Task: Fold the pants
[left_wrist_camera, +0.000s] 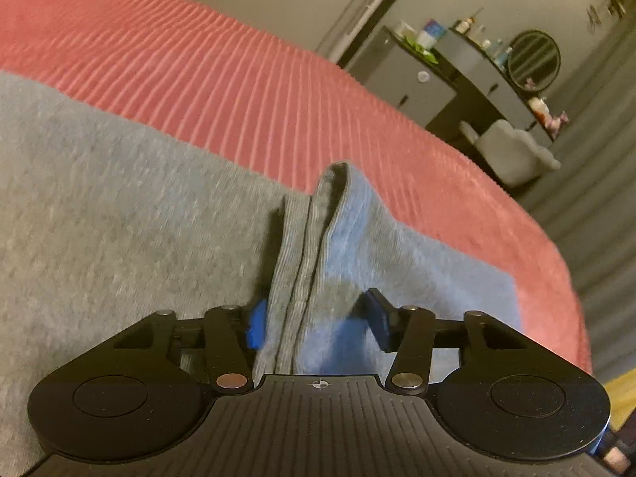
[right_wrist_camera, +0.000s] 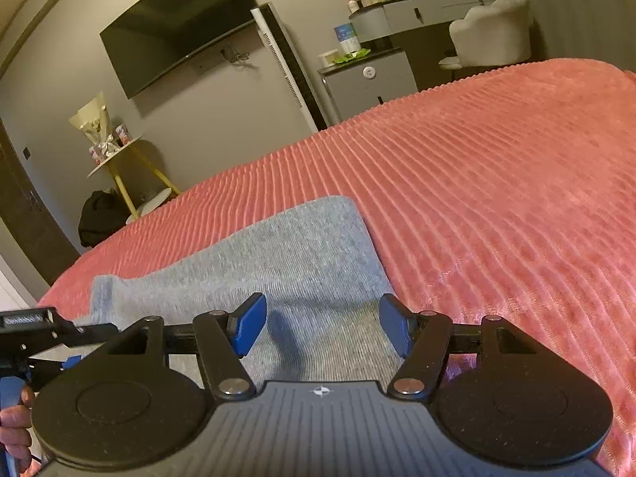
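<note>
Grey pants (left_wrist_camera: 119, 206) lie flat on a pink ribbed bedspread (left_wrist_camera: 238, 79). In the left wrist view a ribbed hem fold (left_wrist_camera: 318, 230) stands up as a ridge and runs back between the blue pads of my left gripper (left_wrist_camera: 316, 322). The left pad touches the fold, while the right pad stands a little off it, so the jaws are open around it. In the right wrist view my right gripper (right_wrist_camera: 322, 328) hovers open just over the pants (right_wrist_camera: 278, 254), with only flat cloth beneath the gap. The left gripper's body (right_wrist_camera: 35, 326) shows at the far left edge.
The bedspread (right_wrist_camera: 497, 198) spreads wide to the right and beyond the pants. Past the bed stand a grey cabinet (right_wrist_camera: 369, 83), a vanity with bottles, a white chair (right_wrist_camera: 493, 31), a wall TV and a yellow-legged side table (right_wrist_camera: 119, 159). A hand (right_wrist_camera: 14, 429) holds the left tool.
</note>
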